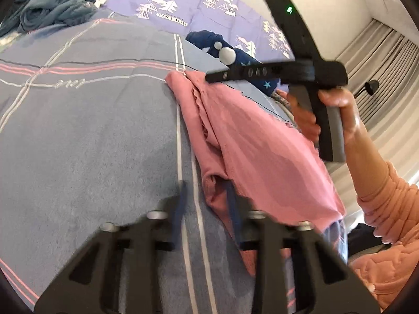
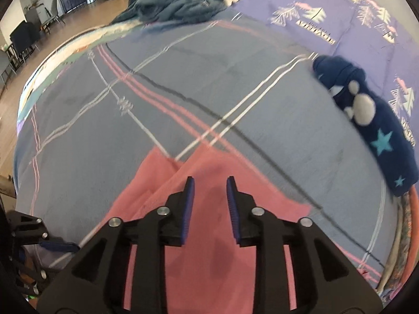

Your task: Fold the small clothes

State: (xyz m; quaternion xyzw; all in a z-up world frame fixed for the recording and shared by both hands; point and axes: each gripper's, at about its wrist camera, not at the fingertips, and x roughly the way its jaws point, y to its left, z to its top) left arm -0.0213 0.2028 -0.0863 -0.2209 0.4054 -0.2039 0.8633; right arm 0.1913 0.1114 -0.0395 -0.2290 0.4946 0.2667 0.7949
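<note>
- A grey-blue plaid blanket with pink and white stripes (image 2: 183, 83) covers the bed.
- Nearest, the left gripper (image 1: 207, 196) looks blurred; its fingers appear parted at the pink garment's near edge, grip unclear.
- The small pink cloth garment (image 1: 248, 141) lies flat on the blanket.
- The right gripper (image 2: 210, 183) hangs over it, fingers partly open, holding nothing.
- Beyond lie a navy fleece piece with stars (image 2: 371, 120) and a lilac quilt (image 2: 327, 13).

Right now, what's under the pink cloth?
The pink cloth lies on the grey striped blanket, which shows all around it. Whatever sits directly beneath the cloth is covered, so I can't tell if anything else is there.
</note>
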